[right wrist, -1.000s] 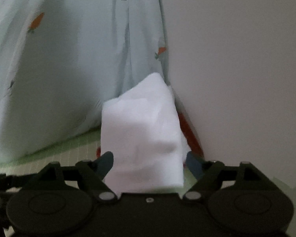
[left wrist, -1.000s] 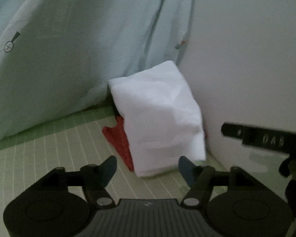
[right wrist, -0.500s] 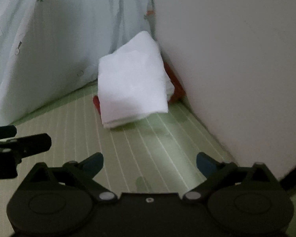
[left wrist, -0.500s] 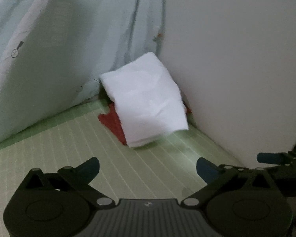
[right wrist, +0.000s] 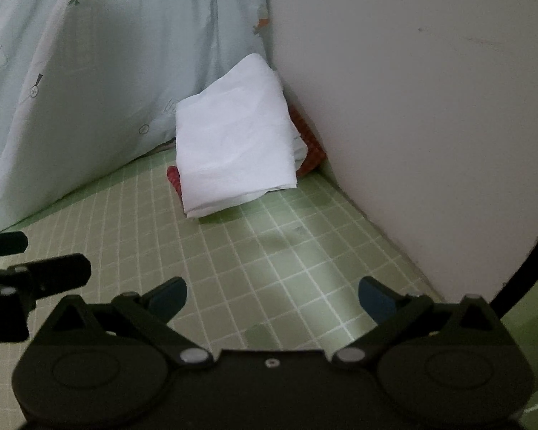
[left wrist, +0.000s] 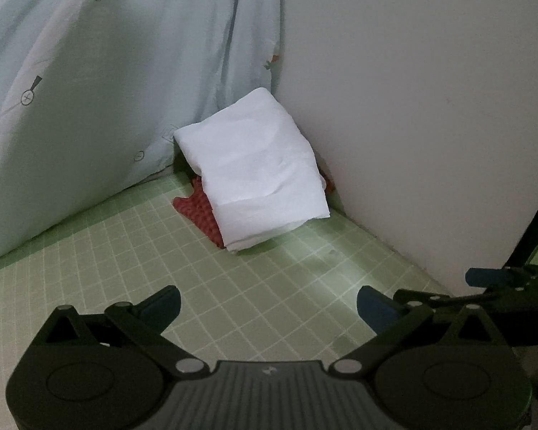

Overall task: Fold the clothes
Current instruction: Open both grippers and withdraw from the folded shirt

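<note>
The left gripper (left wrist: 269,304) is hovering over the green mat (left wrist: 233,286) with its jaws spread wide and nothing between them. The right gripper (right wrist: 272,295) is doing the same over the mat (right wrist: 269,258), jaws apart and empty. The folded white cloth (left wrist: 258,172) is lying at 12 o'clock from both grippers, well apart from them, in the corner between the curtain (left wrist: 125,89) and the wall (left wrist: 412,107). It is resting on a red cloth (left wrist: 197,208) that is showing at its 8 o'clock edge. In the right view, the white cloth (right wrist: 233,136) is covering most of the red cloth (right wrist: 310,150).
</note>
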Available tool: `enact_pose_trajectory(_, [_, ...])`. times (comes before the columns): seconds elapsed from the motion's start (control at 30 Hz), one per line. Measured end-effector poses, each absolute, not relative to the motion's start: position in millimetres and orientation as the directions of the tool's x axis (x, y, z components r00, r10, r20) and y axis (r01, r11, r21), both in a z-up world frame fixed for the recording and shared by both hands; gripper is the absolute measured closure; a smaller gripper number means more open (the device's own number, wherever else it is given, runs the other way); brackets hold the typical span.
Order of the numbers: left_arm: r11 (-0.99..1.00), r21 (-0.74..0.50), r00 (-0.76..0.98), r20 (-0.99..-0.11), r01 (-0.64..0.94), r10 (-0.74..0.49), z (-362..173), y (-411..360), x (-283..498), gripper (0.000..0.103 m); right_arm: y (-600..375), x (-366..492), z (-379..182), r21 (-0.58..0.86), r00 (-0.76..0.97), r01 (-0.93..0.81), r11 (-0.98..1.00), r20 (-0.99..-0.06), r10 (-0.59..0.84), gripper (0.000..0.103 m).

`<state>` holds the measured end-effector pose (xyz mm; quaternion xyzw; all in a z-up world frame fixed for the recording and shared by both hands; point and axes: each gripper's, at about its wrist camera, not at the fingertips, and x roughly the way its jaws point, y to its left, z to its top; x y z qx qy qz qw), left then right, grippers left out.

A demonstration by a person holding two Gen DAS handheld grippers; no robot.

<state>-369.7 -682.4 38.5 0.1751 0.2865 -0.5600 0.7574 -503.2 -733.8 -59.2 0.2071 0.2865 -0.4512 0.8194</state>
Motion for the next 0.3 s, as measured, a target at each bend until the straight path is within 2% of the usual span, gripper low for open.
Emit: enact_pose_trajectory(0.3, [0.31, -0.054, 0.211, -0.625, 0.949, -0.752, 39.1, -683.8, -376.6, 0.0, -734.1, -512.0, -56.1, 0.075, 0.421, 0.863, 0.499, -0.651, -0.631, 0.0])
